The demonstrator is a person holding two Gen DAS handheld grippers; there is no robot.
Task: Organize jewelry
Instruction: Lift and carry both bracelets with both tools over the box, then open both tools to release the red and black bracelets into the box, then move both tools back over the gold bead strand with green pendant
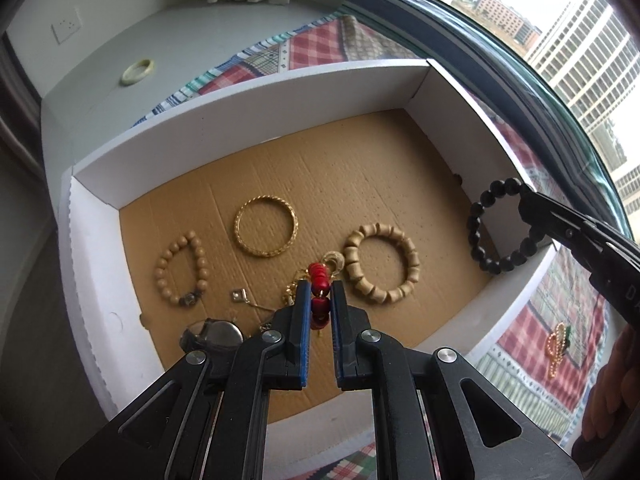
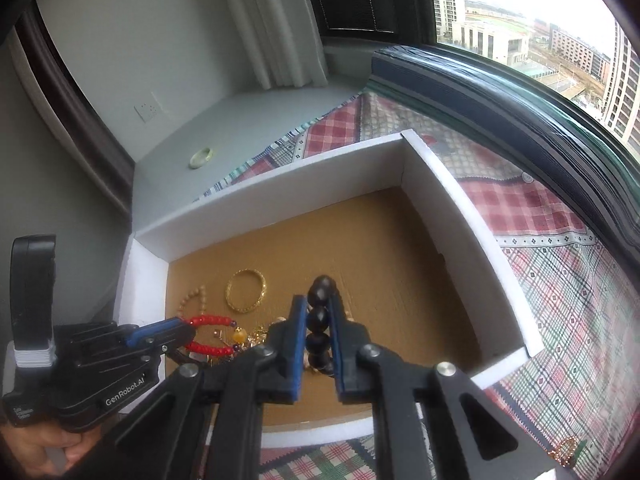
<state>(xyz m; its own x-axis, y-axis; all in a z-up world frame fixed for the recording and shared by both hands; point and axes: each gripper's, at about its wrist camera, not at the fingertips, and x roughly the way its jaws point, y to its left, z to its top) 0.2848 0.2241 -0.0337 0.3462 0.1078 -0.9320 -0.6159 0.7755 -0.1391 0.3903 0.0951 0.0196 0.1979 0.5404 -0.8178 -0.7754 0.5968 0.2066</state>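
Observation:
A white-walled box [image 1: 256,92] with a brown cardboard floor holds jewelry. My left gripper [image 1: 320,292] is shut on a red bead bracelet [image 1: 319,280], held above the box floor; it also shows in the right wrist view [image 2: 210,321]. My right gripper [image 2: 320,308] is shut on a black bead bracelet [image 2: 320,316], hanging over the box's right wall in the left wrist view [image 1: 486,216]. On the floor lie a gold bangle [image 1: 266,226], a tan bead bracelet [image 1: 182,268] and a chunky wooden bracelet [image 1: 380,264].
A watch [image 1: 214,334], a small square pendant [image 1: 239,295] and gold chain bits [image 1: 292,288] lie near the box's front. A pale green bangle [image 1: 138,72] sits on the sill behind. A gold beaded piece [image 1: 557,346] lies on the plaid cloth [image 1: 560,320] at right.

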